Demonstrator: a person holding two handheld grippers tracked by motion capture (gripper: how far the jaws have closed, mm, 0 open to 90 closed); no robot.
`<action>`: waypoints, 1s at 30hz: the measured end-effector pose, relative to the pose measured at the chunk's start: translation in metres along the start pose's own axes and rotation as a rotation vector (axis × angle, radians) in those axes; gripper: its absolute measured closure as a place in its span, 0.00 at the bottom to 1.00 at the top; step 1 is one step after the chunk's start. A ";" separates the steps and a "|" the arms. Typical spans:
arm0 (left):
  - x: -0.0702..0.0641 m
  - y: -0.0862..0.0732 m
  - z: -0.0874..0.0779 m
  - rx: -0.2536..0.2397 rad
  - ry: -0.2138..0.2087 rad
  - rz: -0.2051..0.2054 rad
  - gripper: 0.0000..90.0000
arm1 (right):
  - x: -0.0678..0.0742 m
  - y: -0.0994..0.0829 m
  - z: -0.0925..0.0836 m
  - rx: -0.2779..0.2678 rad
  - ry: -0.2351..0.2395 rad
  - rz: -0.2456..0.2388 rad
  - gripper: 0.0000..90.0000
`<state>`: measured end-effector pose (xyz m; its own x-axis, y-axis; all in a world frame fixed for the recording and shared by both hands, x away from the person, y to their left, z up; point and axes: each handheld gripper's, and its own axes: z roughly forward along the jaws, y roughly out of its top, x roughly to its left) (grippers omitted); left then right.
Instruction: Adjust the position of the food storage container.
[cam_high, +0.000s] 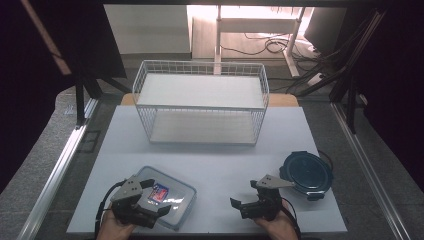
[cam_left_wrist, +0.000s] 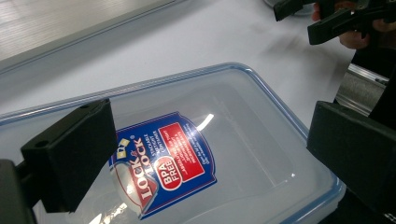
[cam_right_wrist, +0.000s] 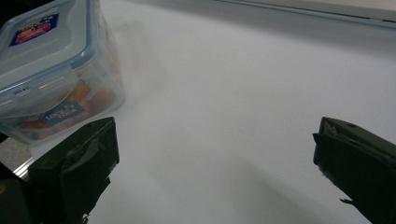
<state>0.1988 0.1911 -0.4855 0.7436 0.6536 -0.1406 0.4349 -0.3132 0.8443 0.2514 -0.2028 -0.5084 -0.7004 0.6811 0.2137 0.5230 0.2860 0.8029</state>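
**Spotter:** Trouble, if it comes, starts at your left gripper (cam_high: 151, 197). Its jaws stand wide apart over the clear container (cam_high: 167, 196) and grip nothing yet. The lid is broad and smooth; if you close across the flat top, I'd expect the pads to skate off the plastic.

**Operator:** Where is the box sitting, exactly?

**Spotter:** Near the front-left corner of the white table (cam_high: 210, 155), close to the front edge. A sideways push from your hand could slide it off that edge, so come down on it rather than across.

**Operator:** And my right?

**Spotter:** Your right gripper (cam_high: 243, 195) is also spread open and empty, low over bare table near the front edge, well apart from the box. The dark round container (cam_high: 305, 173) sits just beside it, towards the front-right corner; a careless swing that way could knock it.

**Operator:** How does the box look?

**Spotter:** Rectangular, see-through, with a blue seal around the lid rim and a blue-and-red label (cam_left_wrist: 163, 163) on top. From your right gripper view it is shut, a latch flap folded down on its side, with something orange inside; I can't tell what. The wire basket (cam_high: 201, 102) stands towards the back edge, holding nothing.
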 end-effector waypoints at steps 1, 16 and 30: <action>0.000 0.000 0.000 0.000 0.000 0.000 0.02 | 0.000 0.000 0.000 0.000 0.000 0.000 0.00; 0.007 -0.001 0.000 0.012 0.025 -0.025 0.03 | -0.010 0.001 -0.006 -0.006 0.000 0.050 0.00; 0.054 -0.021 -0.057 -0.076 0.164 -0.175 0.63 | -0.006 0.002 -0.005 0.038 0.010 0.055 0.06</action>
<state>0.2008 0.2722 -0.4809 0.5655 0.7982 -0.2075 0.5059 -0.1370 0.8517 0.2543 -0.2093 -0.5056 -0.6749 0.6896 0.2627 0.5787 0.2738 0.7682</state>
